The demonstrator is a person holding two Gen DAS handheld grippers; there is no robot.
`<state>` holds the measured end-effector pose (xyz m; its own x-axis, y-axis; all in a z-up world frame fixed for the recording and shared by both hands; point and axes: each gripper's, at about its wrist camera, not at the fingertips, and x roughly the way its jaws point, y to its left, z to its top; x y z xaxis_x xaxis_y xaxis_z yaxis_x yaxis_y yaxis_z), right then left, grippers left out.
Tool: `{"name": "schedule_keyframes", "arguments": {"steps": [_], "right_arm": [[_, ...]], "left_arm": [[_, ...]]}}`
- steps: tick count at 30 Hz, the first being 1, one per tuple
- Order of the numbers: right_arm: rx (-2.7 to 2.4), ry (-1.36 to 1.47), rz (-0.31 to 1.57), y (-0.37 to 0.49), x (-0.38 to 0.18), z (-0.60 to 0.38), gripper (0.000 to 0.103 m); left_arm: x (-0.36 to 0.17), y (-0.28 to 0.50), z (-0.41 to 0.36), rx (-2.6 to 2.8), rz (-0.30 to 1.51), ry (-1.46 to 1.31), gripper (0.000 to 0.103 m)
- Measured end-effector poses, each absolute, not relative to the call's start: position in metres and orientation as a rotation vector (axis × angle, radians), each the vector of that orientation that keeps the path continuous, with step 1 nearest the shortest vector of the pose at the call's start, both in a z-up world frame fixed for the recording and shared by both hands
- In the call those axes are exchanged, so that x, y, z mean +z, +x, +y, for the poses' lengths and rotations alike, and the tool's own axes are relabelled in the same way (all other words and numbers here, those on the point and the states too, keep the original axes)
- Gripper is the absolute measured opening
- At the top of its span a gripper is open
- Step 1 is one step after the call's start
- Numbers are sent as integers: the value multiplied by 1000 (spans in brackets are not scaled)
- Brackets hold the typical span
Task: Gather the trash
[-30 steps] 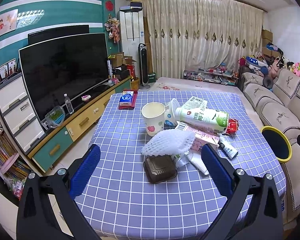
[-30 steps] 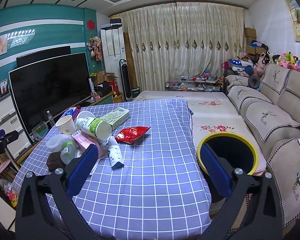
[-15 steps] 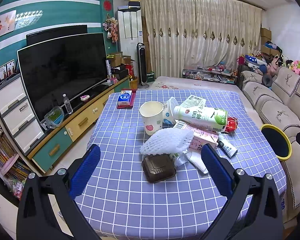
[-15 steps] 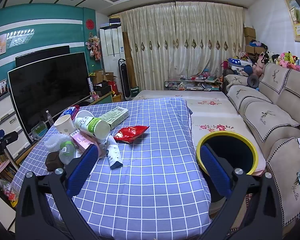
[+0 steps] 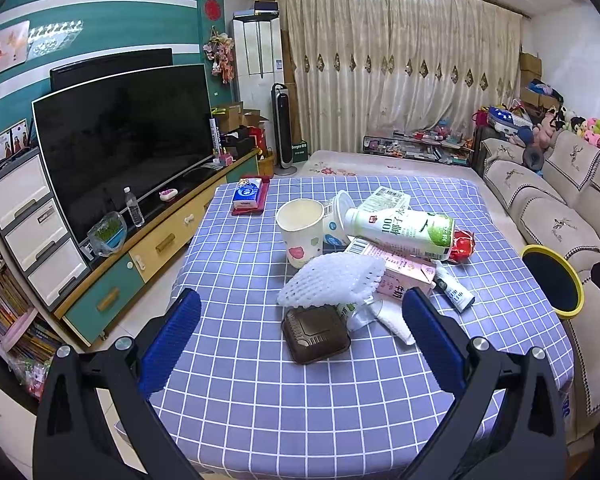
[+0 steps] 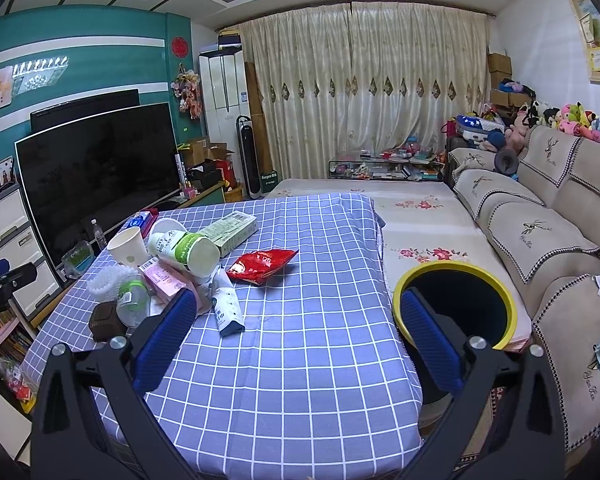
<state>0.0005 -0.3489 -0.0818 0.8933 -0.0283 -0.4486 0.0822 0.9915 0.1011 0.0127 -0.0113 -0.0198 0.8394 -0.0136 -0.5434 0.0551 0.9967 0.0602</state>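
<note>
Left wrist view: my left gripper (image 5: 300, 334) is spread wide, empty, above the near edge of the table (image 5: 260, 420). Trash pile mid-table: brown box (image 5: 315, 334) nearest me, white foam net (image 5: 330, 280) touching behind it, paper cup (image 5: 300, 230) upright, drink bottle (image 5: 400, 230) lying across a pink carton (image 5: 406, 276).

Right wrist view: my right gripper (image 6: 296, 342) is spread, empty, near the table's right edge. Red wrapper (image 6: 262, 264) lies apart from the pile. Yellow-rimmed bin (image 6: 454, 270) stands just beside the right edge.
</note>
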Motion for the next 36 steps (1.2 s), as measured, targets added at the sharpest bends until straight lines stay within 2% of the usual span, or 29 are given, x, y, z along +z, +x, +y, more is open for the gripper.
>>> {"name": "schedule_keyframes", "arguments": {"steps": [27, 36], "right_arm": [[-55, 121, 477, 2, -90, -350, 97], [57, 68, 517, 36, -95, -327, 97]], "left_arm": [[-27, 18, -13, -42, 591, 78, 99], [-31, 38, 2, -5, 600, 67, 99]]}}
